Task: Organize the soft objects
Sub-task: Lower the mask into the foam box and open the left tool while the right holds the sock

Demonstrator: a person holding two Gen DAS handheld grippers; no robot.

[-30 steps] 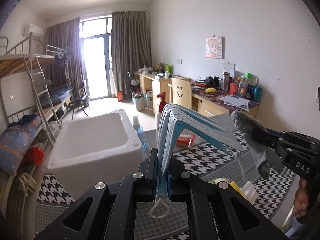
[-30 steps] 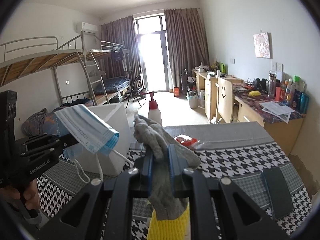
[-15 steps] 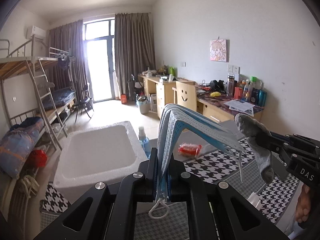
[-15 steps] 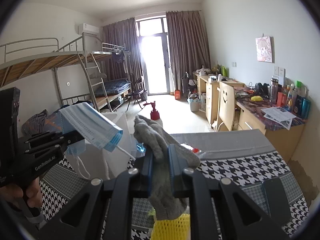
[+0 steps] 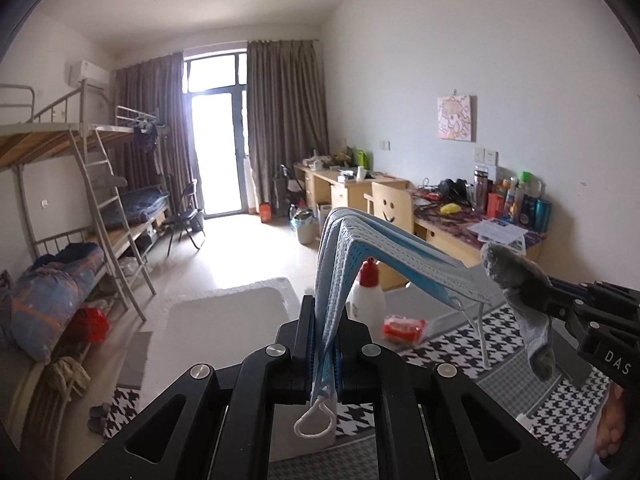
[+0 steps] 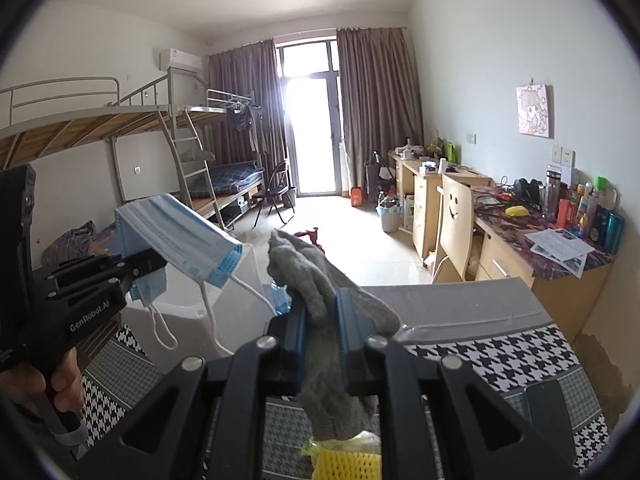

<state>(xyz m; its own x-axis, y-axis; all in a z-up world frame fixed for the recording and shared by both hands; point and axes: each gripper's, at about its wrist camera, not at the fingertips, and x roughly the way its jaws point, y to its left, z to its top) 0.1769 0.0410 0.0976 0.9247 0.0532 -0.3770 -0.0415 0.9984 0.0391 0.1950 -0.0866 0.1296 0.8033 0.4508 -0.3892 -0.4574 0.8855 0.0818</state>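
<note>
Left gripper (image 5: 325, 344) is clamped tight on a stack of blue surgical masks (image 5: 360, 256). They stick up between the fingers and flop over to the side, pleated, white ear loops dangling, up in the air above the white foam box (image 5: 228, 312). Right gripper (image 6: 322, 320) is pinched shut on a grey sock (image 6: 316, 280), fuzzy and limp, toe end poking up and the rest hanging below the pads, just beside that box over the houndstooth tablecloth (image 6: 500, 364).
</note>
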